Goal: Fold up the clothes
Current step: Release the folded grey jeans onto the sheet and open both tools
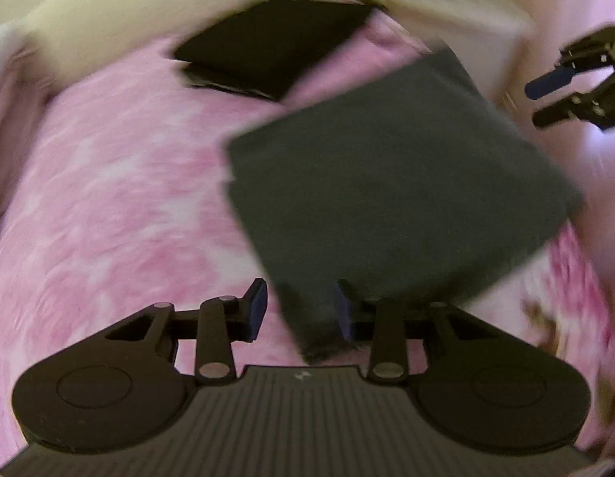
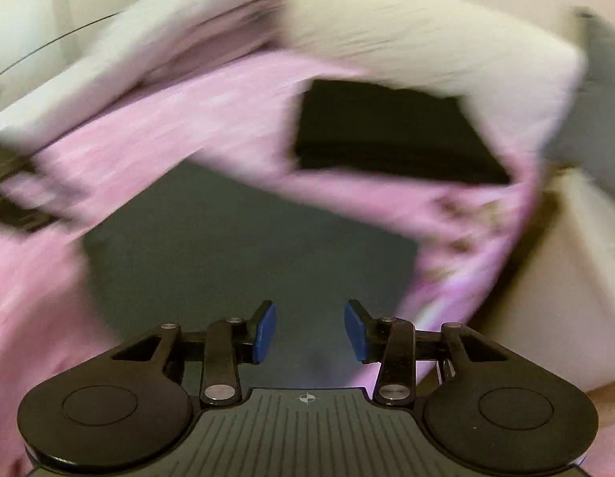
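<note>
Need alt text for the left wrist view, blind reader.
A folded dark grey garment lies on a pink mottled bedspread, one corner between the left gripper's parted fingers. A folded black stack sits farther back, and the right gripper shows at the upper right. The frame is motion-blurred.

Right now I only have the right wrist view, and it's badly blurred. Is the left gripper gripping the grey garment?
Observer: Not clamped. A corner of the grey garment lies between the fingers of the left gripper. One pad touches it, and the other stands clear of it.
Operator: Where's my right gripper relative to that garment?
Observer: In the left wrist view the right gripper hangs just past the garment's far corner, off the cloth. Its jaws are open with nothing between them.
</note>
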